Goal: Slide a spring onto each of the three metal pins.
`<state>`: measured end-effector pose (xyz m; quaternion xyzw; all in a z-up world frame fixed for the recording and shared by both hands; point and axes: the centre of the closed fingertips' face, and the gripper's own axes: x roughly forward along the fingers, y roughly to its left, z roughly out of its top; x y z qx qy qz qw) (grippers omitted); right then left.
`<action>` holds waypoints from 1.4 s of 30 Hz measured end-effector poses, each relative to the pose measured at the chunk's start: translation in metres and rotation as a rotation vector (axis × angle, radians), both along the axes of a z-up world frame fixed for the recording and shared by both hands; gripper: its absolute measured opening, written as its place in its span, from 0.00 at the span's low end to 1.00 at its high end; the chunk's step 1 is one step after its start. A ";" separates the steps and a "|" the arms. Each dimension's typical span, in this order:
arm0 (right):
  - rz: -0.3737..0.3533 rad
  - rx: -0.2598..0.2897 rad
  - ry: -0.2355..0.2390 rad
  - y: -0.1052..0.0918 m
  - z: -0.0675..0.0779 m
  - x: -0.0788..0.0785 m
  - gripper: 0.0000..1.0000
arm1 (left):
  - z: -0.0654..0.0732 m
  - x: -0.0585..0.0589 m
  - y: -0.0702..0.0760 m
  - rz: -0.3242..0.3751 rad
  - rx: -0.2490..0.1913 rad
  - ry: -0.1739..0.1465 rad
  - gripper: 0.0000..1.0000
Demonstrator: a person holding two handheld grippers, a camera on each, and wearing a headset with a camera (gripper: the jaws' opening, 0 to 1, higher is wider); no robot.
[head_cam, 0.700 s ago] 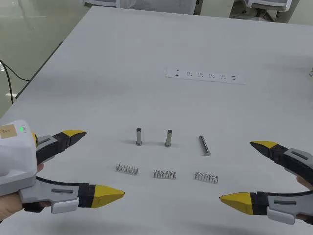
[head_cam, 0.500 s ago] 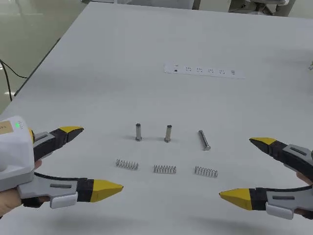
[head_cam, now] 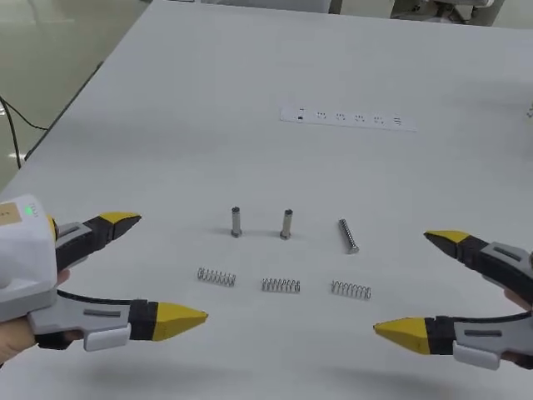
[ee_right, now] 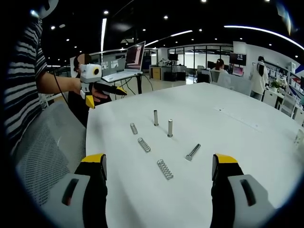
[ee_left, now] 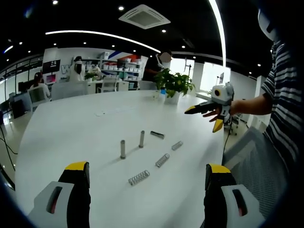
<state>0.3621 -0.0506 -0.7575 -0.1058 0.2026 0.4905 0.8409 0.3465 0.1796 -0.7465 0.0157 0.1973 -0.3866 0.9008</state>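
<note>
- Springs [head_cam: 281,286] lie in a row on the bench [head_cam: 166,125], just nearer the person than the middle pin [head_cam: 287,224], long axes crosswise.
- Left gripper [head_cam: 171,267] and right gripper [head_cam: 401,282] flank that pin, equally near, jaws wide open, empty.

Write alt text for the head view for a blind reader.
Three springs lie in a row on a white table, before three metal pins, two upright and one lying flat. The open left gripper and open right gripper flank them, touching nothing.
</note>
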 end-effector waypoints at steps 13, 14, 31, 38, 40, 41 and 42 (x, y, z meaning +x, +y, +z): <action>0.003 0.014 0.002 0.000 -0.001 -0.004 0.93 | -0.002 0.001 -0.005 -0.016 -0.005 0.001 0.99; 0.003 0.014 0.002 0.000 -0.001 -0.004 0.93 | -0.002 0.001 -0.005 -0.017 -0.005 0.000 0.99; 0.011 0.020 0.028 -0.004 -0.014 -0.008 0.99 | -0.006 -0.004 -0.009 -0.038 -0.008 -0.003 0.99; 0.022 -0.007 0.036 -0.004 -0.024 -0.012 1.00 | -0.007 -0.004 -0.012 -0.044 -0.004 -0.003 0.99; 0.028 -0.016 0.036 -0.003 -0.025 -0.013 1.00 | -0.007 -0.004 -0.011 -0.041 -0.004 -0.005 0.99; 0.030 -0.018 0.036 -0.003 -0.025 -0.014 1.00 | -0.007 -0.004 -0.010 -0.040 -0.006 -0.004 0.99; 0.030 -0.019 0.039 -0.003 -0.025 -0.014 1.00 | -0.007 -0.004 -0.010 -0.039 -0.007 -0.004 0.99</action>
